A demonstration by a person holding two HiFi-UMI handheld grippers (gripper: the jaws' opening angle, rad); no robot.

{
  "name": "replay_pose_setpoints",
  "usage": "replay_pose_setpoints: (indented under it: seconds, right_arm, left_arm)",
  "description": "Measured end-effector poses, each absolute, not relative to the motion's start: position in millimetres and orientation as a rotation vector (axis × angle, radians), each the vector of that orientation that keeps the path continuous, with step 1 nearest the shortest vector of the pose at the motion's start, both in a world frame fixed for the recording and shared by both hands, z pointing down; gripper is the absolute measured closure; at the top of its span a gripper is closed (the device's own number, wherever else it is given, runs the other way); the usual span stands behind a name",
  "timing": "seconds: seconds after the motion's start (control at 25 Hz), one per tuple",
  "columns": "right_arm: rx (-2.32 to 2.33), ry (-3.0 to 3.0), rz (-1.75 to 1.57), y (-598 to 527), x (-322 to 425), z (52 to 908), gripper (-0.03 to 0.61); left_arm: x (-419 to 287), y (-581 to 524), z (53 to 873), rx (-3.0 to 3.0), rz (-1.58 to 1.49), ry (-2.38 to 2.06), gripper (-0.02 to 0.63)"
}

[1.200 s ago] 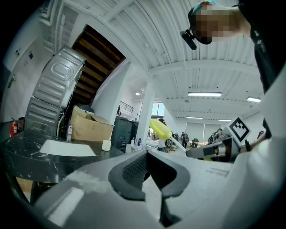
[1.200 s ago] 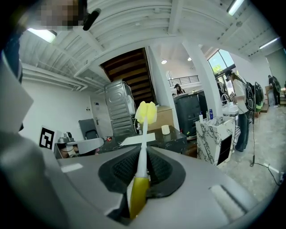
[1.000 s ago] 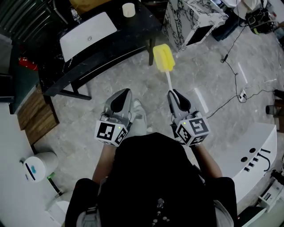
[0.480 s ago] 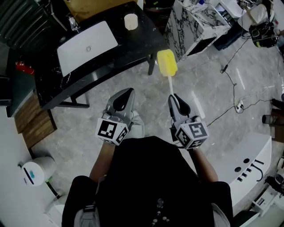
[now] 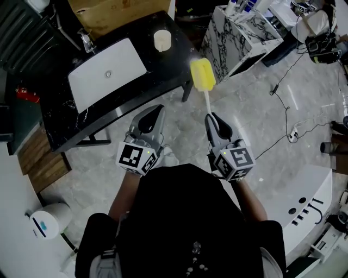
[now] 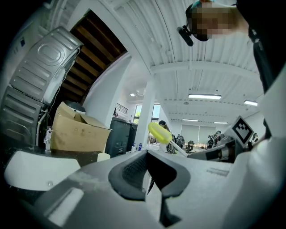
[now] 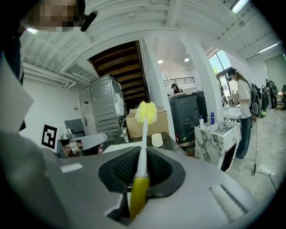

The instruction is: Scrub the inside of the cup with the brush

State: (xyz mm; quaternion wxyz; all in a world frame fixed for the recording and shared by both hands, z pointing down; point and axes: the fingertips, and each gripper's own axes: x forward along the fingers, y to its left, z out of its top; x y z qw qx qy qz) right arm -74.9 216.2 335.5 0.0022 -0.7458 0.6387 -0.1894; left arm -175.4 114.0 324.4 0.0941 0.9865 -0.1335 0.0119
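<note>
Head view: both tongs are held out in front of the person's torso, side by side and apart, above a grey stone-pattern floor (image 5: pixel 255 108).

1. Left tongs (image 5: pixel 156 111) — jaws closed on each other. The left gripper view shows the two dark pads meeting with no object between them.
2. Right tongs (image 5: pixel 211 117) — jaws clamped on the brush (image 5: pixel 202 75). The right gripper view shows the yellow grip end of the handle seated between the pads. The thin white shaft runs straight forward from there to the yellow sponge head.
3. Brush head: clear of every surface and held in the air. In the head view it lies over the near corner of the black tabletop (image 5: pixel 169 66). Its height above that corner cannot be told.
4. Cup (image 5: pixel 162 40): cream-coloured and upright on the tabletop, toward the far edge. It stands just beside the right end of the white sink (image 5: pixel 126 58) and well apart from the brush head. Neither pair of tongs touches it. Its inside is not visible clearly enough to describe.
5. Surroundings: a cardboard box (image 5: pixel 117 13) stands behind the sink and cup. A marble-pattern cabinet (image 5: pixel 239 30) stands to the right of the tabletop. Black cables (image 5: pixel 283 81) trail across the floor on the right.

The right gripper view places the cup a little right of the brush shaft.
</note>
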Motion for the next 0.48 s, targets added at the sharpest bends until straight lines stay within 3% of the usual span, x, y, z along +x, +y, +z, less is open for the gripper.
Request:
replay_pose_setpoints:
  seconds: [0.48]
  right_arm:
    - [-2.34,2.048,-0.575,165,-60,330,0.535]
  left_arm:
    - [-174,67,329,2.899,0.039,-0.455,0.612]
